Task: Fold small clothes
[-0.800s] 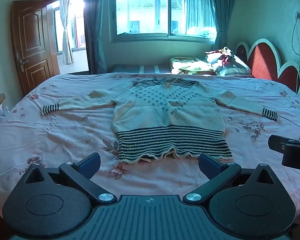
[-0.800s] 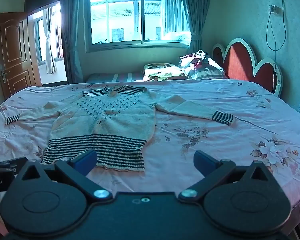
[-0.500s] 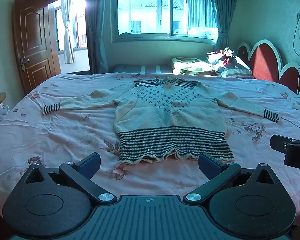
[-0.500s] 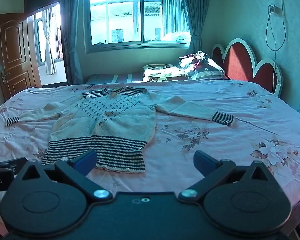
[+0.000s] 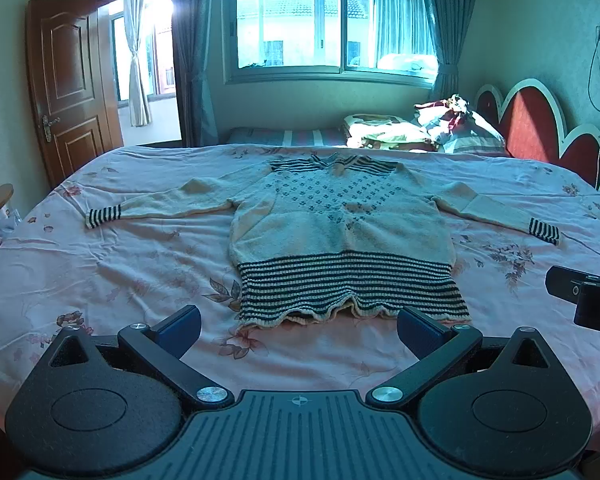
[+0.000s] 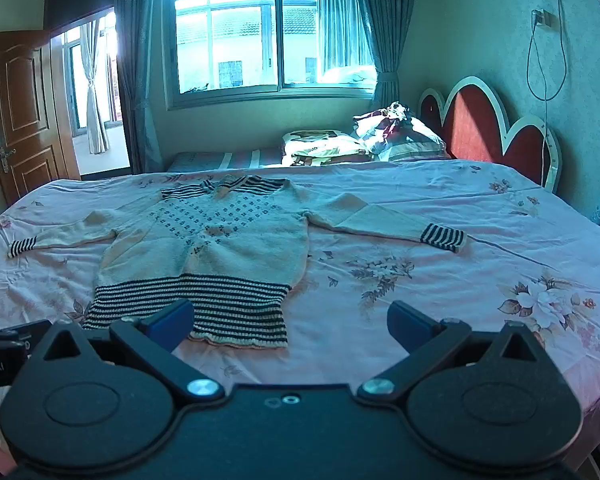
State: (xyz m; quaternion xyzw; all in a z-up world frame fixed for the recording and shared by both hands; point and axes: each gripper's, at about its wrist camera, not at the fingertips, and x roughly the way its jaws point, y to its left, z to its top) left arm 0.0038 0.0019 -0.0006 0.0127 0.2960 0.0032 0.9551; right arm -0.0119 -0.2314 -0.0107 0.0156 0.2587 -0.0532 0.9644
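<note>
A small cream knit sweater [image 5: 340, 232] with a dark striped hem, cuffs and collar lies flat on the pink floral bedsheet [image 5: 100, 272], sleeves spread to both sides. It also shows in the right wrist view [image 6: 220, 240]. My left gripper [image 5: 299, 330] is open and empty, just short of the striped hem. My right gripper [image 6: 290, 326] is open and empty, near the hem's right corner. The right gripper's body shows at the right edge of the left wrist view [image 5: 588, 296].
A red scalloped headboard [image 5: 540, 128] stands at the right. Pillows and bundled bedding [image 5: 428, 128] lie at the far side under the window. A wooden door [image 5: 68, 88] stands open at the left. A cable [image 6: 544, 80] hangs on the right wall.
Both grippers have shifted very slightly; the sweater sits a touch lower and nearer in both views. Nothing was taken hold of.
</note>
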